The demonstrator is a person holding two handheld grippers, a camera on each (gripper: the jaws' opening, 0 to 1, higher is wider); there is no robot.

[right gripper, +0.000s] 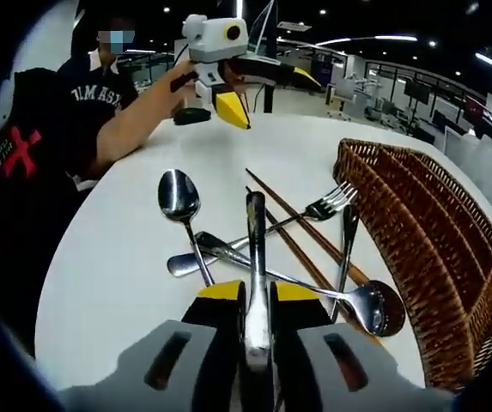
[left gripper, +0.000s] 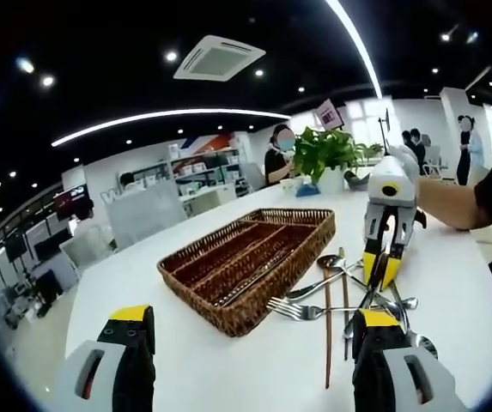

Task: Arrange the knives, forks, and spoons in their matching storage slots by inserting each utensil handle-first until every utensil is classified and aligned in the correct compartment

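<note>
A brown wicker tray point(left gripper: 228, 283) with long slots lies on the white table point(left gripper: 185, 369); its slots look bare. Right of it is a pile of cutlery: a fork point(left gripper: 293, 309), spoons point(left gripper: 330, 260) and brown chopsticks point(left gripper: 328, 343). My left gripper point(left gripper: 250, 324) hangs open above the table, in front of the tray. My right gripper point(right gripper: 257, 292) is shut on a long silver utensil point(right gripper: 255, 232) that points away over the pile. Around it lie a spoon point(right gripper: 179, 196), a fork point(right gripper: 327, 206) and chopsticks point(right gripper: 284, 215). The wicker tray point(right gripper: 434, 232) is at the right.
A potted plant point(left gripper: 327, 153) stands at the table's far edge. A person's arm point(right gripper: 134, 116) holds the left gripper point(right gripper: 271, 96) across the table. People, shelves and chairs are in the background. Bare tabletop lies to the left of the pile.
</note>
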